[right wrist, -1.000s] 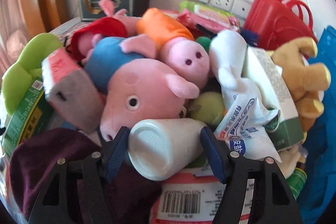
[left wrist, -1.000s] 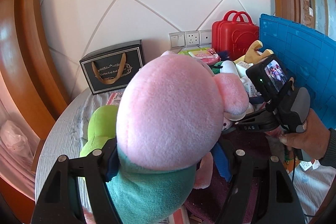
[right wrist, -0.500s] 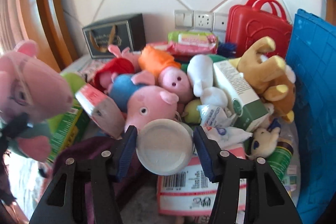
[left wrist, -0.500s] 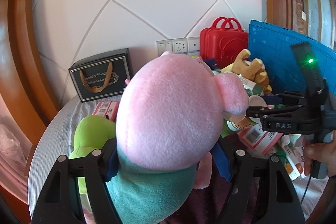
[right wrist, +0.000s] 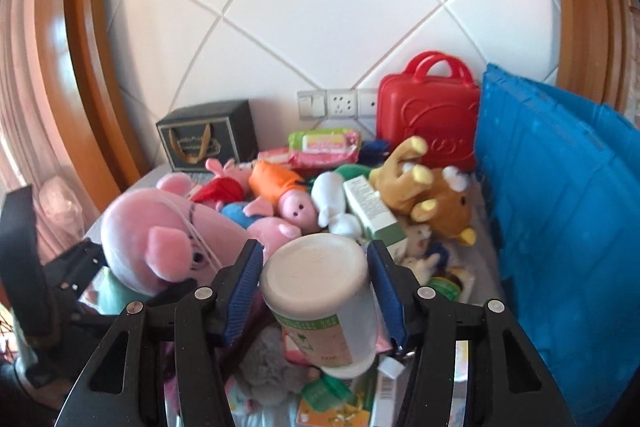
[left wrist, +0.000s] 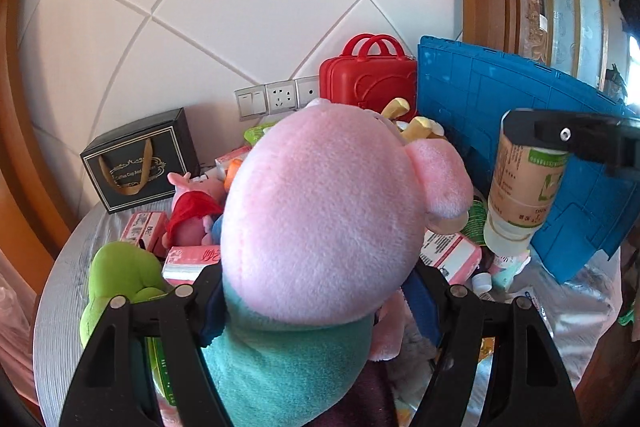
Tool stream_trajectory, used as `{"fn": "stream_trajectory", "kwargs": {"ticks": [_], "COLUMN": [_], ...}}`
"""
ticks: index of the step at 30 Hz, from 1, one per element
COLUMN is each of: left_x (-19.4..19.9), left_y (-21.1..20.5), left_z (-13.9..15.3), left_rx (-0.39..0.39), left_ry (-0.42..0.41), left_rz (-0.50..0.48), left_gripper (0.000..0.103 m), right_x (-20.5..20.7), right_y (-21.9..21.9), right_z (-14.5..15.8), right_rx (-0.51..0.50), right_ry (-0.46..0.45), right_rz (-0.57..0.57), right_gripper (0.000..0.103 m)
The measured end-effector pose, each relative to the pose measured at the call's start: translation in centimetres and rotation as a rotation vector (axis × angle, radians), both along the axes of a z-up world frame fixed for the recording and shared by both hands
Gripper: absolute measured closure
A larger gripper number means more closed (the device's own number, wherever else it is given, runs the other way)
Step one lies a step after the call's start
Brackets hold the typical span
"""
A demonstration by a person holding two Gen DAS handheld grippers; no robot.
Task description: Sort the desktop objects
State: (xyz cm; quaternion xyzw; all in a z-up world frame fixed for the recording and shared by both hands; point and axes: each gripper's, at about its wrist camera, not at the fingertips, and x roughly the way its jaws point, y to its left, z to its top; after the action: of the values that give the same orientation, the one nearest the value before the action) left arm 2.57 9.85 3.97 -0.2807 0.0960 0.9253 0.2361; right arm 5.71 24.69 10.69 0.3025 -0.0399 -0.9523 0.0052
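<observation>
Though the left gripper [left wrist: 320,291] squeezes the soft pig [left wrist: 320,223], the right gripper [right wrist: 316,291] — at three o'clock — clamps a slick, rigid bottle [right wrist: 320,291]; grip mid-body.

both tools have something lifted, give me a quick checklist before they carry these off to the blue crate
1. Left tool grip on the pink pig plush: ok, its green body sits squeezed between the fingers.
2. Right tool grip on the white bottle: ok, pads press both sides and it hangs clear of the pile.
3. Bottle cap sealed: cannot tell, the cap end points down, away from both cameras.
4. Plush clear of the clutter: ok, its body is raised above the toys.
5. Space between the two loads: ok, apart in both views.
6. Room in the blue crate: cannot tell, only its outer wall shows.
</observation>
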Motion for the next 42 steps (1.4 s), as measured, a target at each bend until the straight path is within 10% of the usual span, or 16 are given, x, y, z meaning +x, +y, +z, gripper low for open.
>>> {"fn": "stream_trajectory", "kwargs": {"ticks": [23,29,32,34,42], "left_x": [6.5,6.6,6.4,6.2,6.8], "left_y": [23.5,21.8,19.0,17.0,12.8], "left_z": [15.4,14.1,12.4,11.2,9.0], "left_rx": [0.106,0.085,0.058,0.040,0.026], "left_ry": [0.104,0.112,0.124,0.121,0.091], "left_rz": [-0.283,-0.259,-0.202,-0.169,-0.129], "left_gripper": [0.029,0.029,0.029,0.029,0.029], "right_x": [11.7,14.5,16.0,16.6,12.6], "right_y": [17.5,16.8,13.8,11.7,9.6], "right_z": [17.1,13.9,9.6,6.3,-10.6], "right_rx": [0.087,0.003,0.019,0.060,0.219], "right_ry": [0.243,0.280,0.249,0.218,-0.163], "right_rz": [-0.192,-0.129,-0.055,-0.002,0.051], "right_gripper": [0.054,0.049,0.018,0.015,0.020]}}
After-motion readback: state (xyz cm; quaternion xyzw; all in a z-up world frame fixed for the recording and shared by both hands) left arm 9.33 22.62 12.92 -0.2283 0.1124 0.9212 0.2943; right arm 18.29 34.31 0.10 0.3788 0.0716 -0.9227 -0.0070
